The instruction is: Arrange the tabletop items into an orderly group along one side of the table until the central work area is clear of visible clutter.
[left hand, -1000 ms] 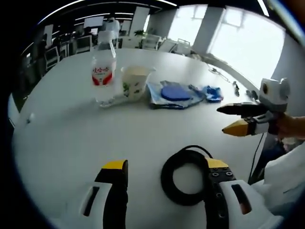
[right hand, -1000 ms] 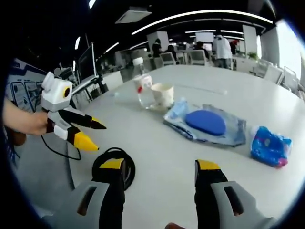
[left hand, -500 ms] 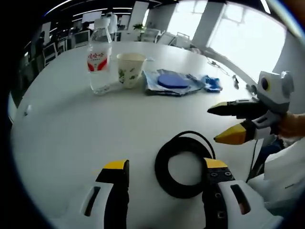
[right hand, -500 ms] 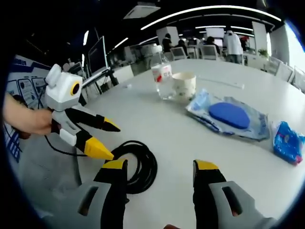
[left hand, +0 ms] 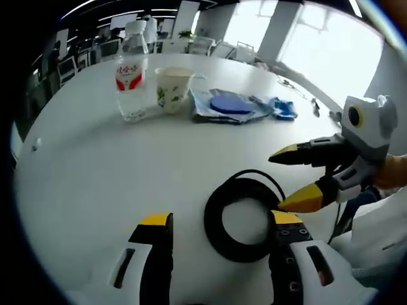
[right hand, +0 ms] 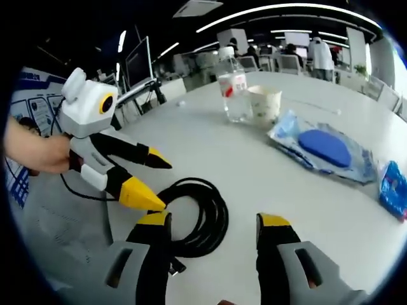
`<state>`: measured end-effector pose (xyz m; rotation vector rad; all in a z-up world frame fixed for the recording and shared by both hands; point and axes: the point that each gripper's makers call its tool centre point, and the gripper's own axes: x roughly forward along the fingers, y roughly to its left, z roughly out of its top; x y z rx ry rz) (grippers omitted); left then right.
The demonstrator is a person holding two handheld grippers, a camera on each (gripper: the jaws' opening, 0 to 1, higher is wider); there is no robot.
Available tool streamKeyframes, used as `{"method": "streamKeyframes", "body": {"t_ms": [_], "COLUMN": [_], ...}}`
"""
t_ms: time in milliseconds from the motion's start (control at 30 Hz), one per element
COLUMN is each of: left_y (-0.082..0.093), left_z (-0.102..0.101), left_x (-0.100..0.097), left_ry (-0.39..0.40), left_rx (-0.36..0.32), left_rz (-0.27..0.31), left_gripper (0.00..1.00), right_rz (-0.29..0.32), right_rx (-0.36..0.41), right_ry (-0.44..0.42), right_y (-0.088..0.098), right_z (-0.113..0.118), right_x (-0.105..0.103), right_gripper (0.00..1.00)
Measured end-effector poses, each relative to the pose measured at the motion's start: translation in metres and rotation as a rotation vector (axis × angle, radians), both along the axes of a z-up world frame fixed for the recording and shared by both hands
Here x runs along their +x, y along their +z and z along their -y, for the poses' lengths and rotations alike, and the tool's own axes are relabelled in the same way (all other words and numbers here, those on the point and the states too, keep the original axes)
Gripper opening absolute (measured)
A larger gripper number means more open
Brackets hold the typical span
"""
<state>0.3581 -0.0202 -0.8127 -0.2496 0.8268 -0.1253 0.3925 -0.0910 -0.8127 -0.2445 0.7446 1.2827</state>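
A coiled black cable (left hand: 212,219) lies on the white round table (left hand: 95,171), just ahead of my left gripper (left hand: 221,222), which is open with the coil between and beyond its jaws. My right gripper (left hand: 280,181) comes in from the right, open, its yellow tip just above the coil's edge. In the right gripper view the cable (right hand: 217,213) lies ahead of my open right gripper (right hand: 213,222), and the left gripper (right hand: 164,185) stands open at the coil's left side. Farther off stand a water bottle (left hand: 130,82), a paper cup (left hand: 173,89), a blue pouch (left hand: 229,107) and a small blue packet (left hand: 283,108).
In the right gripper view the bottle (right hand: 234,89), cup (right hand: 266,105), pouch (right hand: 324,149) and packet (right hand: 394,190) form a row across the table's far half. A hand (right hand: 32,159) holds the left gripper. A monitor (right hand: 140,63) and office chairs stand beyond the table edge.
Both grippers have closed in on the cable coil; the right gripper's tips have dropped from well above and beside the coil to its edge. The row of items has stayed put.
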Motion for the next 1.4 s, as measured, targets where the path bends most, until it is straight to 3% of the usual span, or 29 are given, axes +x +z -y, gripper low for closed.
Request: {"method": "streamKeyframes", "body": {"t_ms": [200, 400, 533, 633, 700, 767, 867, 967, 1000, 1033, 1067, 1167, 1400], "left_y": [-0.005, -0.008, -0.011, -0.018, -0.021, -0.02, -0.023, -0.023, -0.021, -0.016, -0.019, -0.018, -0.005], "left_z": [0.006, 0.011, 0.012, 0.012, 0.011, 0.01, 0.007, 0.006, 0.004, 0.013, 0.009, 0.013, 0.016], "left_x": [-0.003, -0.005, -0.007, -0.009, -0.01, -0.005, -0.01, -0.01, -0.01, -0.007, -0.012, -0.012, -0.01], "left_ry": [-0.019, -0.021, -0.029, -0.033, -0.033, -0.032, -0.017, 0.051, 0.058, 0.033, 0.059, 0.053, 0.081], "left_rx": [0.011, 0.002, 0.01, 0.022, 0.025, 0.025, 0.04, -0.038, -0.041, -0.09, -0.073, -0.085, -0.135], "left_rz": [-0.017, -0.027, -0.042, -0.072, -0.08, -0.06, -0.093, -0.104, -0.094, -0.066, -0.108, -0.1, -0.079], "left_gripper": [0.5, 0.44, 0.4, 0.36, 0.27, 0.24, 0.11, 0.07, 0.02, 0.01, 0.01, 0.01, 0.0], "right_rz": [0.009, -0.005, 0.019, 0.013, -0.024, -0.017, -0.028, -0.055, -0.074, -0.12, -0.146, -0.136, -0.128], "right_rx": [-0.049, -0.064, -0.076, -0.096, -0.088, -0.093, -0.096, -0.081, -0.077, -0.06, -0.071, -0.066, -0.018], "right_ry": [0.023, 0.024, 0.02, -0.011, -0.03, -0.026, -0.035, -0.054, -0.072, -0.101, -0.127, -0.115, -0.105], "right_y": [-0.011, -0.015, -0.016, -0.018, -0.018, -0.018, -0.016, -0.014, -0.013, -0.011, -0.012, -0.011, 0.011], "right_z": [0.0, 0.0, 0.0, 0.005, 0.005, 0.006, 0.006, 0.006, 0.006, 0.005, 0.007, 0.008, 0.01], "right_x": [-0.011, -0.017, -0.014, -0.006, -0.006, -0.006, -0.005, -0.005, -0.005, -0.006, -0.006, -0.003, -0.001], "right_gripper": [0.45, 0.32, 0.27, 0.16, 0.14, 0.12, 0.05, 0.02, 0.01, 0.0, 0.0, 0.0, 0.0]}}
